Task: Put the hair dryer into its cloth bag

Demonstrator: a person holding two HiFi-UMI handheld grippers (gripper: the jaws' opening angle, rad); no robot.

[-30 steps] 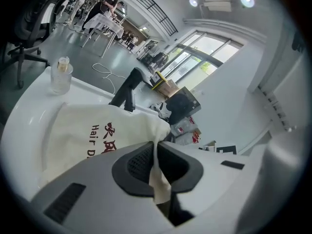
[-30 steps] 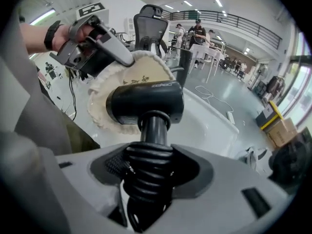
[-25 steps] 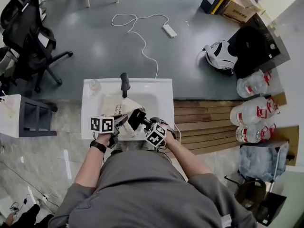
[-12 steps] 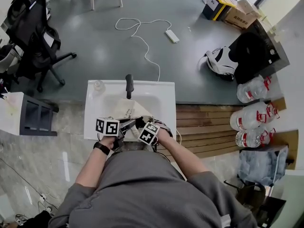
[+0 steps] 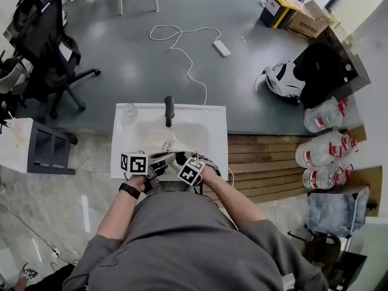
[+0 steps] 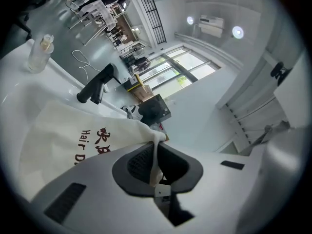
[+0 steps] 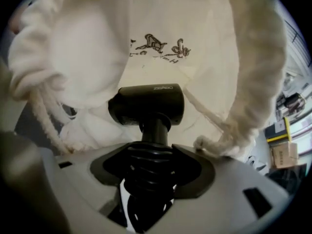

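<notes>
The cream cloth bag lies on the white table, printed side up. My left gripper is shut on a fold of the bag's rim and holds it raised. In the right gripper view, my right gripper is shut on the ribbed lower handle of the black hair dryer. The dryer's head sits inside the open mouth of the bag, with the drawstring cord draped around it. In the head view both marker cubes sit close together at the table's near edge, and the dryer is hidden.
A black upright object and a small clear bottle stand at the table's far edge. Wooden boards lie to the right, with large water bottles beyond. A white cable and power strip lie on the floor; an office chair stands at left.
The black dryer, a second ago visible outside the bag between the cubes, has gone down into the bag's mouth. My left gripper has lifted the bag's rim. The two grippers have drawn closer.
</notes>
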